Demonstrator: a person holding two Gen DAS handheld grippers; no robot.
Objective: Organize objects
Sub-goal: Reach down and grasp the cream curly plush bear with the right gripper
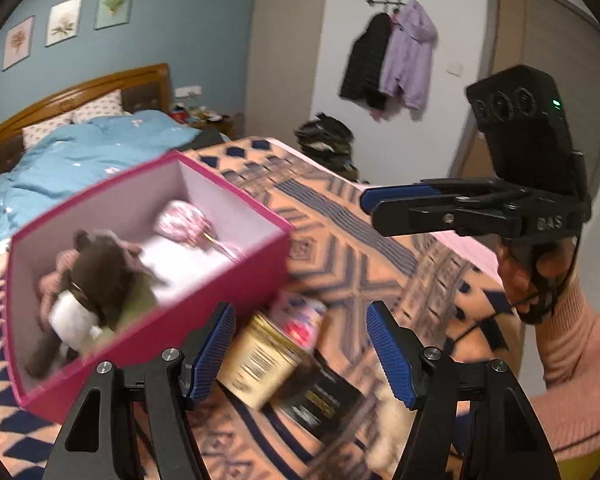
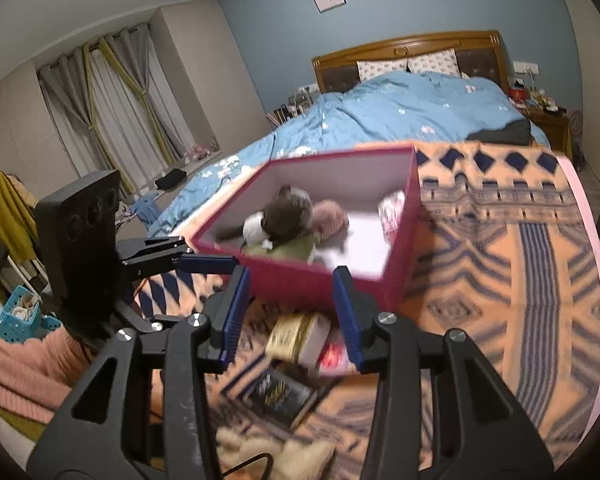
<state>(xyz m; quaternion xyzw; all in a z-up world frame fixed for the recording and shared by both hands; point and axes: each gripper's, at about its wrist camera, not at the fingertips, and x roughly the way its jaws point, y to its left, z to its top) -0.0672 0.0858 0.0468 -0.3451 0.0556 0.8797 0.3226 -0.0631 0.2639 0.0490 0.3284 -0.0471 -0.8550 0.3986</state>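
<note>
A pink open box [image 1: 204, 280] [image 2: 292, 284] sits on the patterned blanket and holds a brown plush toy [image 1: 100, 276] [image 2: 284, 212], a white cup [image 1: 70, 318], a pink fluffy item [image 2: 330, 216] and a pink-white wrapped item [image 1: 182, 218]. In front of it lie a gold can [image 1: 260, 360] [image 2: 296, 336], a pink-labelled can [image 1: 300, 320] and a black packet [image 1: 324, 396] [image 2: 280, 396]. My left gripper [image 1: 302, 352] is open above the cans. My right gripper [image 2: 292, 312] is open above the gold can; in the left wrist view [image 1: 366, 200] it appears from the side.
The patterned orange and blue blanket [image 1: 360, 280] [image 2: 500, 260] covers the foot of a bed with a blue duvet [image 2: 380, 120]. A cream fluffy item [image 2: 276, 452] lies at the near edge. Coats [image 1: 388, 56] hang on the wall; curtains [image 2: 120, 112] are at the left.
</note>
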